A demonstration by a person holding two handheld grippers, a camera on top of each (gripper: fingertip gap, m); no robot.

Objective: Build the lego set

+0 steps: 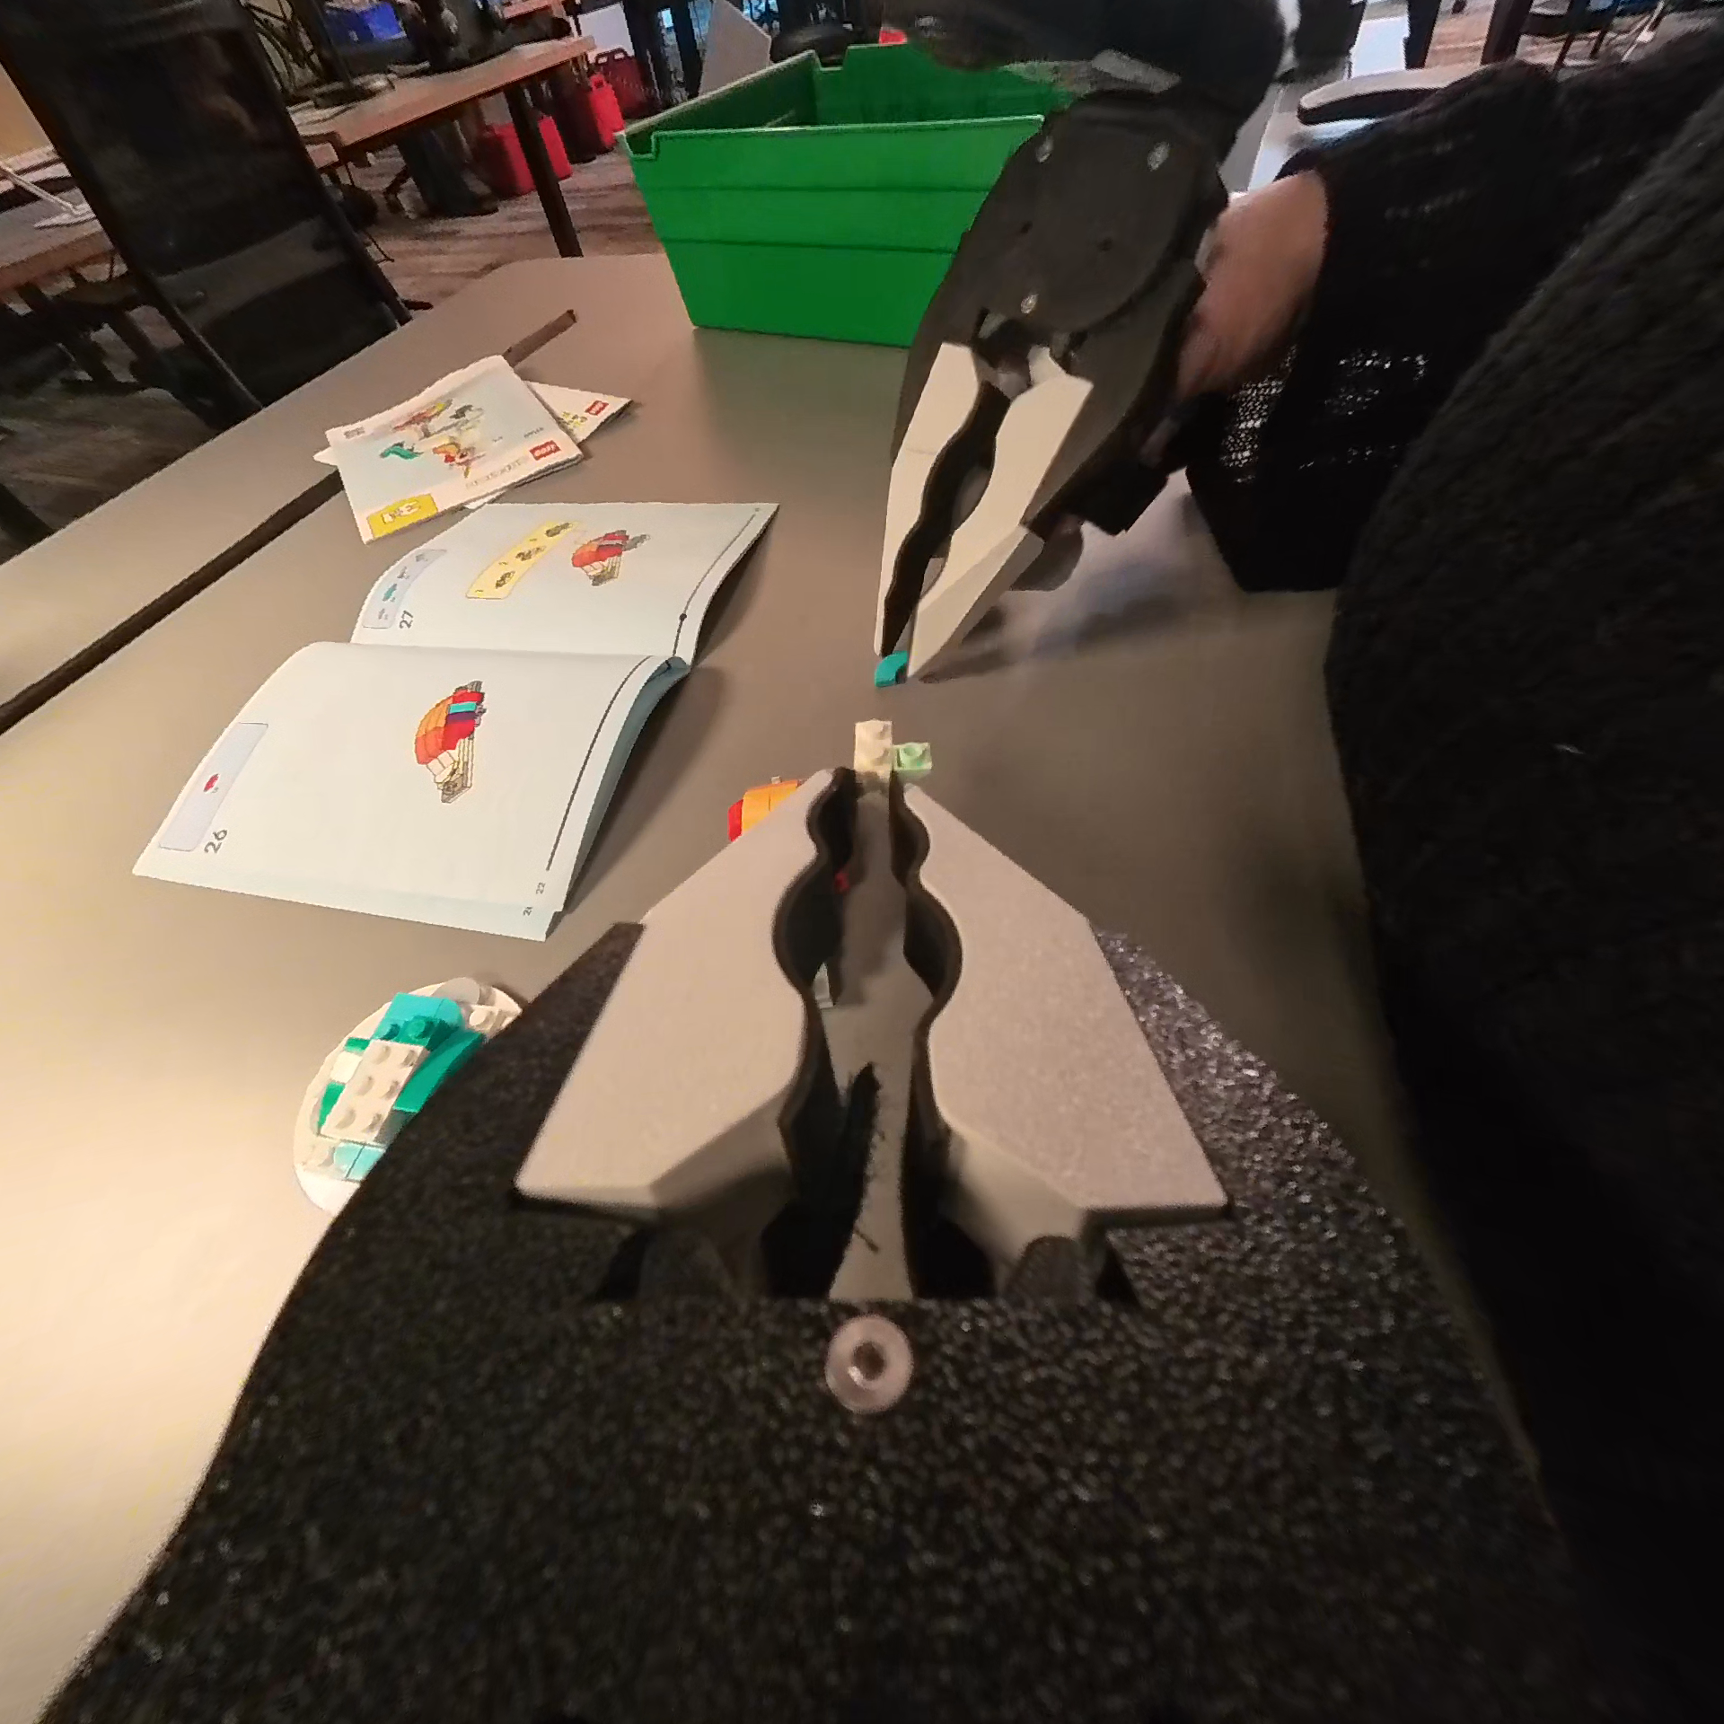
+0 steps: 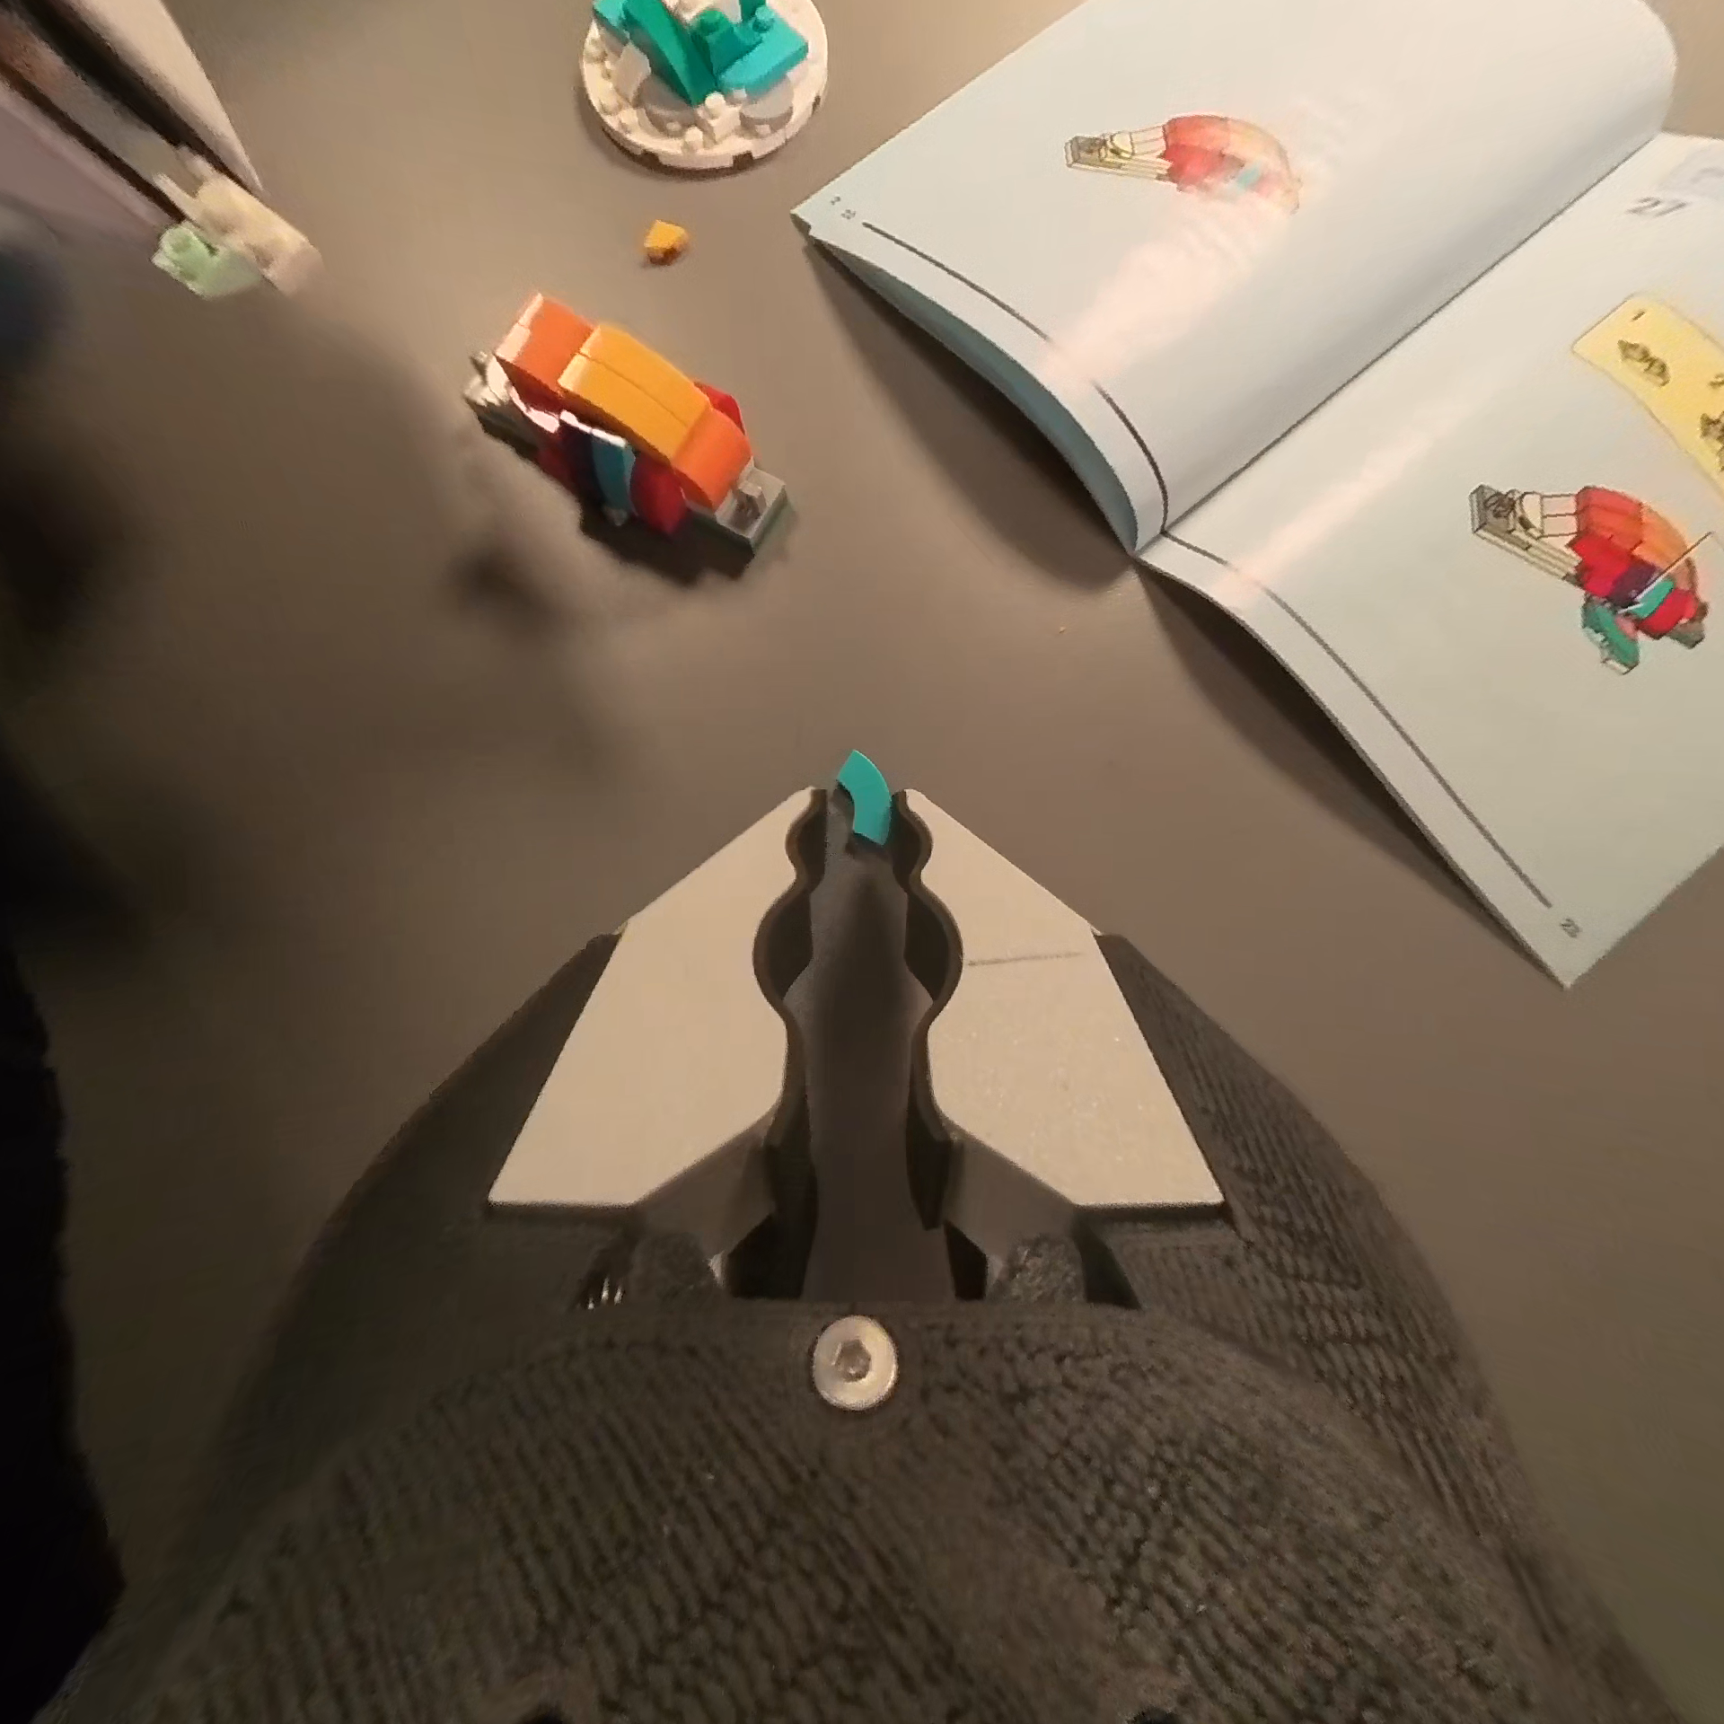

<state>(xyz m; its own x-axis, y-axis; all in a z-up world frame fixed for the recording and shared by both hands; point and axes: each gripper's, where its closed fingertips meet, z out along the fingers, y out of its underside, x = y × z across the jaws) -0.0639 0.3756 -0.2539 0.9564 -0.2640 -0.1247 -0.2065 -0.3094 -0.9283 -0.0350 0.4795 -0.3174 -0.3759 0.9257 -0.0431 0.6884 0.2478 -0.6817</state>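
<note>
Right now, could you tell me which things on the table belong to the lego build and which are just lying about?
In the job:
teal curved piece in right gripper
white and green bricks in left gripper
orange and red model
open instruction booklet
loose orange piece

Lying about:
green bin
closed booklets
round white and teal model

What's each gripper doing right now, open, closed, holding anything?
Left gripper: closed on a white and pale green brick piece.
Right gripper: closed on a teal curved piece.

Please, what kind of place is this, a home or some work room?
Probably a shared work room or lab, not a home. Behind the grey table stand more long tables, red containers on the floor, and a green storage bin.
</note>
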